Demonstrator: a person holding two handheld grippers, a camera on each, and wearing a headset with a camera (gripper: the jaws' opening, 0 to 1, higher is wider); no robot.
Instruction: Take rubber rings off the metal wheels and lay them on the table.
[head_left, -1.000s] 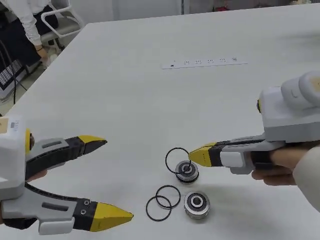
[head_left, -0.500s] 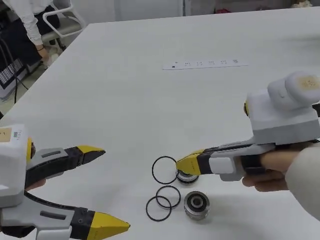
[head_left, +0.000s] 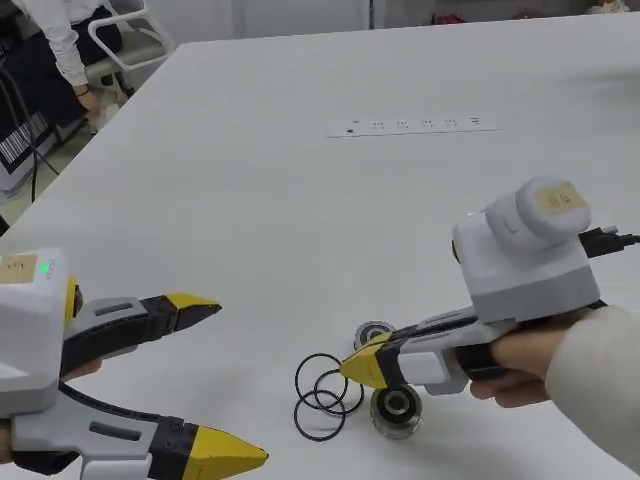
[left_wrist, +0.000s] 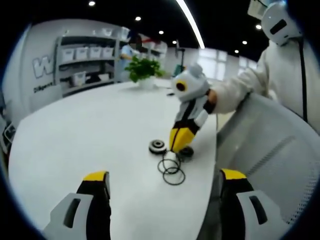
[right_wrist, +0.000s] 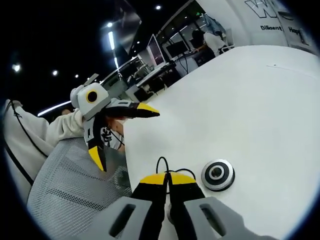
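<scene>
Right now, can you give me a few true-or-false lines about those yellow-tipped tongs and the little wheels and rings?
1. The left tongs are wide open and hold nothing. True.
2. The right tongs are wide open too. False: they are shut, tips together, apparently pinching a rubber ring.
3. Two metal wheels sit on the table. True.
4. The rubber rings are stacked in a tray. False: there is no tray. Three black rings overlap on the bare table beside the wheels.
</scene>
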